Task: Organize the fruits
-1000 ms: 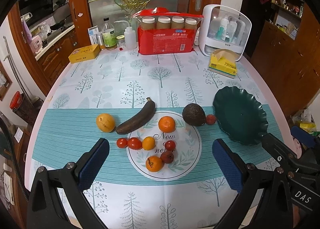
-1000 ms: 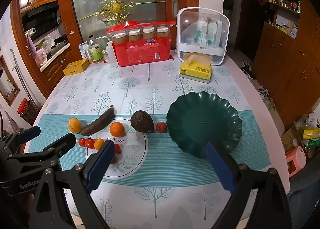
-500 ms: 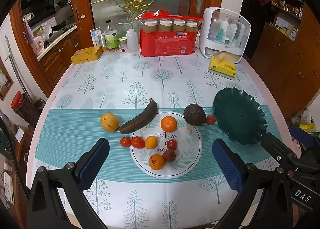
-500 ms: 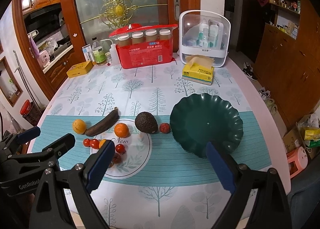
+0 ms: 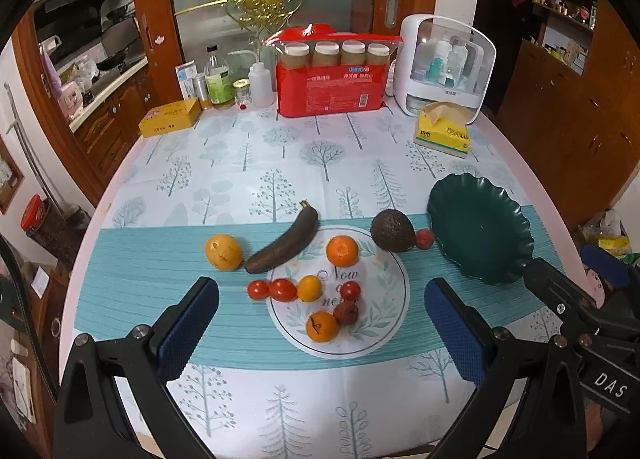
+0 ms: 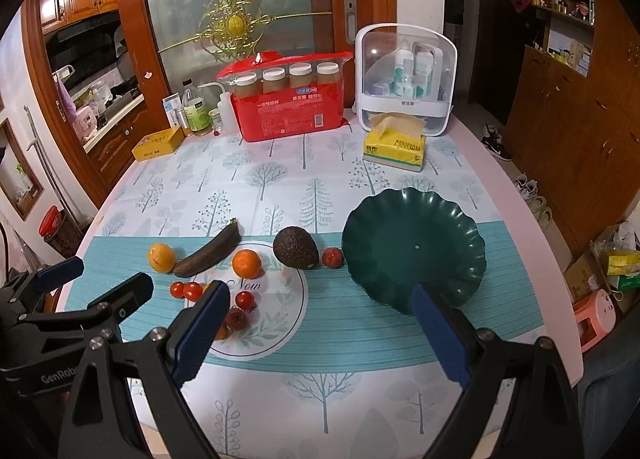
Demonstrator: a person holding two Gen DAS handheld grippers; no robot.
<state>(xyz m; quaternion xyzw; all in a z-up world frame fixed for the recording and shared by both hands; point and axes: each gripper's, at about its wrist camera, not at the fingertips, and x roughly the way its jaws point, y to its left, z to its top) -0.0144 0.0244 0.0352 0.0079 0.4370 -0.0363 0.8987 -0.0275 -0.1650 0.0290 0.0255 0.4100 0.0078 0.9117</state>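
Loose fruit lies mid-table: a yellow citrus, a dark banana, an orange, an avocado, a small red fruit, cherry tomatoes and small oranges. An empty dark green scalloped plate stands at the right; it also shows in the right wrist view. My left gripper is open and empty, above the table's near side, in front of the fruit. My right gripper is open and empty, in front of the plate.
At the table's back stand a red pack of jars, a white storage case, a yellow tissue pack, a yellow tin and bottles. Wooden cabinets line the right side.
Both grippers have drawn back and risen a little; the fruit and plate sit further up in both views. Nothing on the table has moved.
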